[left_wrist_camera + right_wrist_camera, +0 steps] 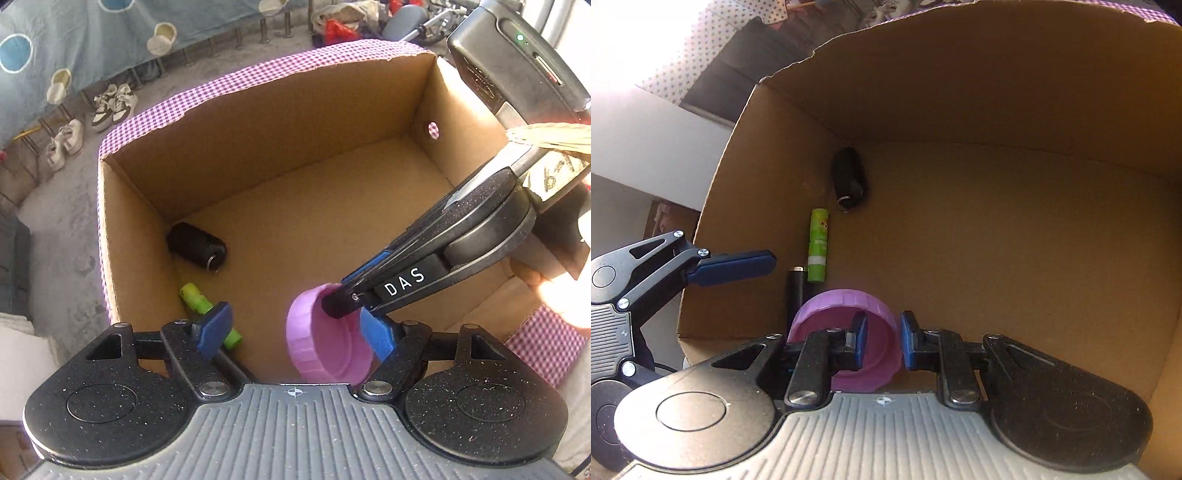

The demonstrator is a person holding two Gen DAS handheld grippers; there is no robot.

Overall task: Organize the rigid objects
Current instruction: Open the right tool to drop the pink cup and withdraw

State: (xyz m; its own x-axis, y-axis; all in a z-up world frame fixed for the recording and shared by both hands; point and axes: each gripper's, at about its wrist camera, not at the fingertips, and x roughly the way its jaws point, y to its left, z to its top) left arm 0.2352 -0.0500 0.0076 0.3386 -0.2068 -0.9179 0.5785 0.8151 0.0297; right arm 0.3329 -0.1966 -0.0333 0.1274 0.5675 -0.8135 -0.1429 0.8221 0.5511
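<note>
A pink round lid [321,347] hangs on edge low inside an open cardboard box [280,122]. My right gripper [338,306] reaches in from the right and is shut on the lid's rim. In the right wrist view its pads [858,343] pinch the lid's [846,306] wall from inside and outside. My left gripper [295,326] is open; the lid sits between its fingers near the right pad [376,338], with a clear gap to the left one. On the box floor lie a black cylinder with a key ring [195,243], a green tube [195,299] and a dark stick [796,291].
The box has tall brown walls [997,92] and a purple checked outer cover [207,92]. Pairs of shoes [110,103] stand on the concrete floor at the left, below a blue dotted cloth [74,37]. A person's hand [565,295] is at the right edge.
</note>
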